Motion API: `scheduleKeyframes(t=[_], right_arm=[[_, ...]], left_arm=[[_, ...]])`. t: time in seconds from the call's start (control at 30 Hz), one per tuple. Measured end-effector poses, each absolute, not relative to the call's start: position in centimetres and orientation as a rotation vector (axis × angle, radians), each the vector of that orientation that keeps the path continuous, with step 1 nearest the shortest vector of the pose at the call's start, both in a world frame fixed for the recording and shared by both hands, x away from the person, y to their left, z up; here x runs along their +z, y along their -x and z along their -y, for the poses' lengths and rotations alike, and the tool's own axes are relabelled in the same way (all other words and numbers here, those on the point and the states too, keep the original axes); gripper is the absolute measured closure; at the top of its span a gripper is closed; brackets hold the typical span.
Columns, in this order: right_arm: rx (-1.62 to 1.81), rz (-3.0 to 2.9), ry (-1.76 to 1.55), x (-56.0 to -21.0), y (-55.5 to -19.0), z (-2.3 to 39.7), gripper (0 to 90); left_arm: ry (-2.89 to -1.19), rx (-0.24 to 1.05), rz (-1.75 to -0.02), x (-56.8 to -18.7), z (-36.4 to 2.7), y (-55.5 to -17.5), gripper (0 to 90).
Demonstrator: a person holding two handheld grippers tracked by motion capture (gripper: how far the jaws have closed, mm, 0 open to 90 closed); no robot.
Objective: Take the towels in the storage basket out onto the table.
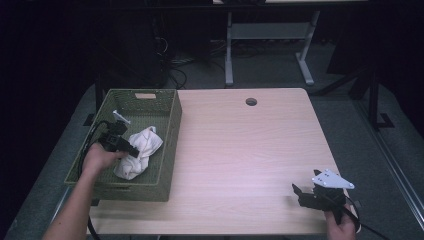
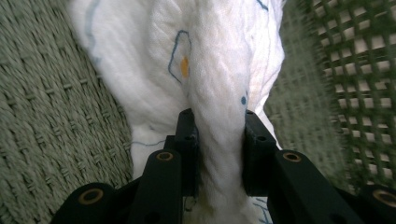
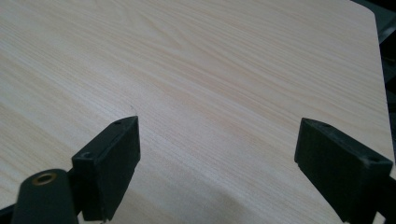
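Cloth (image 2: 219, 70): white, crumpled, with small blue-and-yellow print; lies inside the green basket (image 1: 170, 140), bunched toward the basket's near-right part. A fold of it stands pinched between the jaws of the left hand-held gripper (image 2: 218, 126), which are closed tight on that ridge of fabric. In the high view the left hand-held gripper (image 1: 131, 148) reaches into the basket from its left side, jaws at the cloth (image 1: 140, 152). Grip is on a raised fold rather than the bulk, probably so the piece can be lifted free of the basket in one pull; judged, not seen.

Basket: woven, rectangular, open-topped, handle slot in the far wall. It sits on the left edge of the surface (image 1: 240, 150), overhanging it slightly. Contents: the cloth, and nothing else that can be made out.

Right hand-held gripper (image 1: 299, 192): well apart from the basket, at the near-right corner of the surface, held low over the wood. Jaws wide open in the right gripper view (image 3: 217, 154), nothing between them. Likely waiting to take the cloth once it clears the basket.
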State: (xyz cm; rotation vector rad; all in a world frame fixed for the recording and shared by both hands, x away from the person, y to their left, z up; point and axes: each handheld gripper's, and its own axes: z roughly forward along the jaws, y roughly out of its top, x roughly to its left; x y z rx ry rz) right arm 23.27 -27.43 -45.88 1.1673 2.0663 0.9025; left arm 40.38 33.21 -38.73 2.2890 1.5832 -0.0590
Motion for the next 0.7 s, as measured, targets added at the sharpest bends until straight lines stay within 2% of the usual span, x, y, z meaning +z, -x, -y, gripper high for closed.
scheduleKeyframes(t=[0.47, 0.7], right_arm=[[0.912, -2.06, -1.173, -45.8, -23.3, 27.4, 13.9], [0.914, -2.06, -1.175, -45.8, -23.3, 27.5, 13.9]], left_arm=[[-2.096, -0.13, -1.47, -35.9, -34.5, -39.1, 71.7], [-2.063, -0.132, -1.452, -35.1, -34.8, -38.9, 71.7]])
